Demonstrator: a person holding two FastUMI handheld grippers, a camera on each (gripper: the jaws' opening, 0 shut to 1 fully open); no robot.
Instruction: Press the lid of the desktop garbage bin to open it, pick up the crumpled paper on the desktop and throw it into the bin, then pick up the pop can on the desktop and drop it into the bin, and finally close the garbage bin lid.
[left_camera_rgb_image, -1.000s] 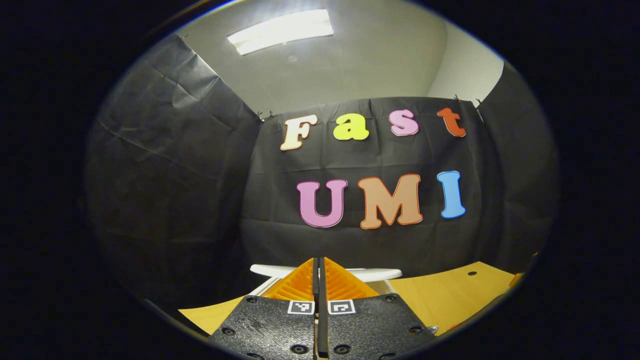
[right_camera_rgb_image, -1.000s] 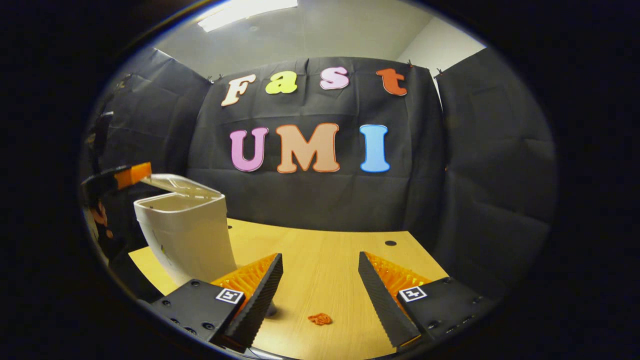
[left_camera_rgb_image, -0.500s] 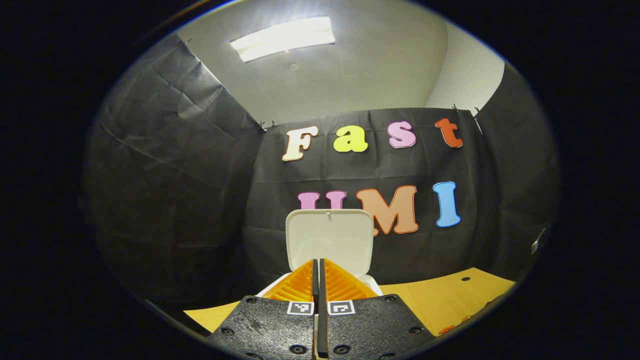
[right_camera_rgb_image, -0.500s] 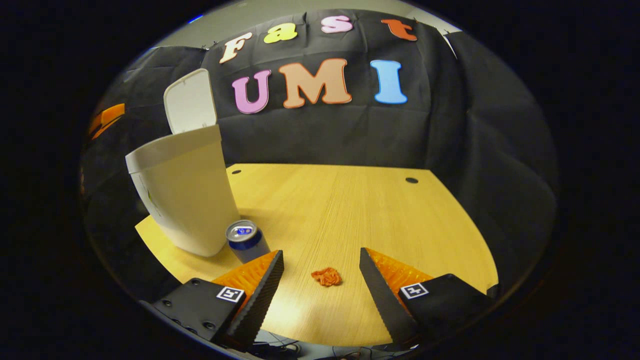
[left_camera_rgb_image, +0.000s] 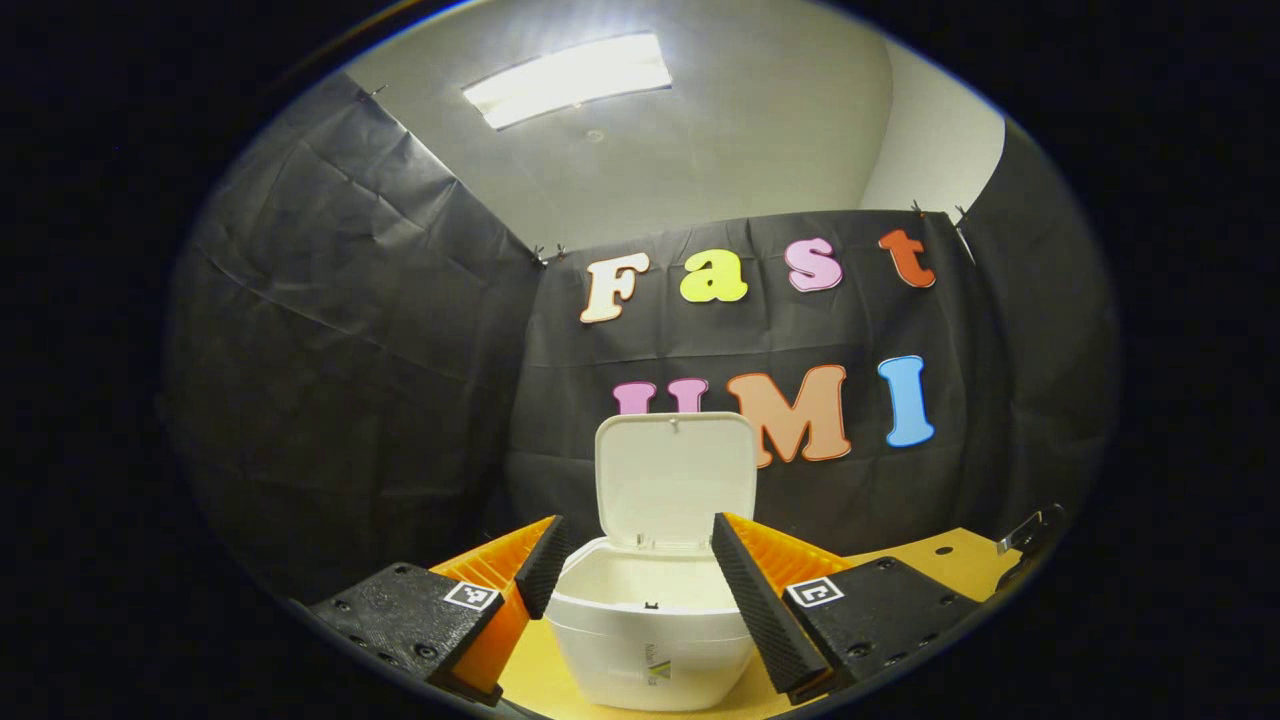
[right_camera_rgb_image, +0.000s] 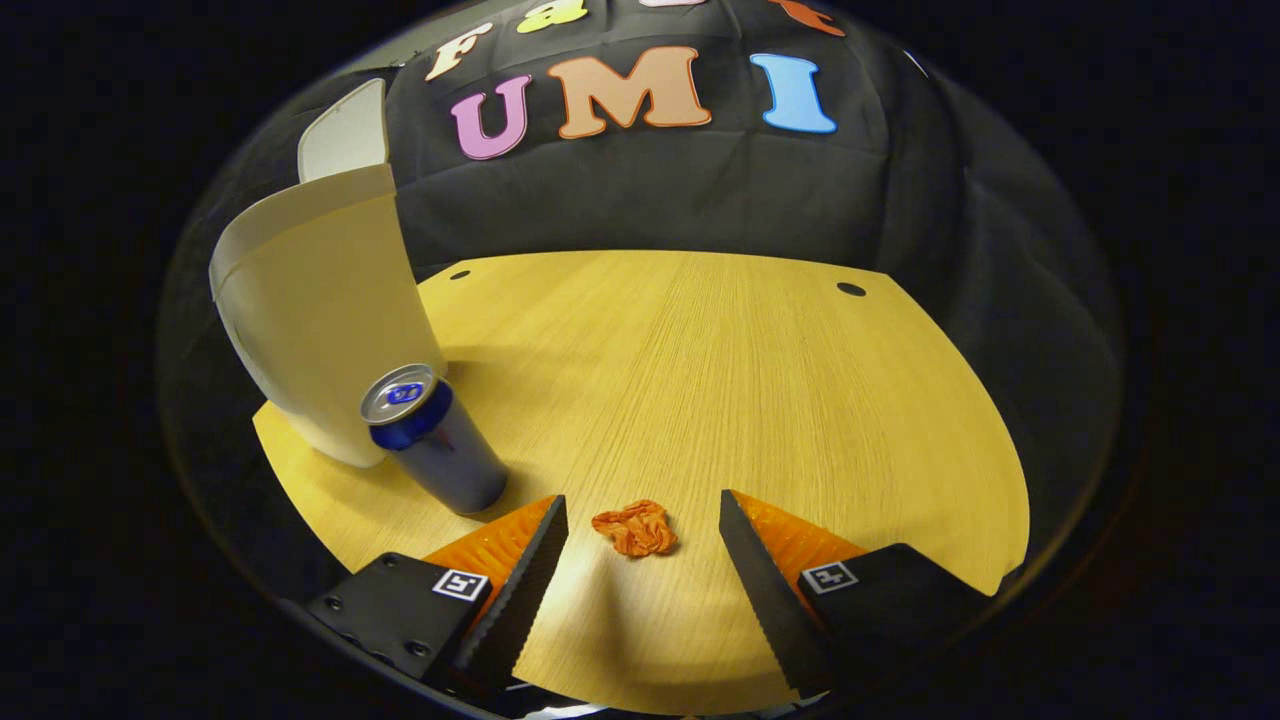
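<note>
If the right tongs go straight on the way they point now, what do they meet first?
Most likely the crumpled paper, which lies on the table straight ahead of the open right tongs, in line with the gap. The can stands off to the side.

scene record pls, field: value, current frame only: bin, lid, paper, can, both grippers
bin: white desktop garbage bin on wooden desktop, open
lid: lid standing upright at the back of the bin
paper: orange crumpled paper on the desktop, ahead of the right gripper
can: pop can upright, beside the bin, not yet binned
left gripper: left gripper jaws open, in front of the bin
right gripper: right gripper jaws open, holding nothing, either side of the paper
</note>
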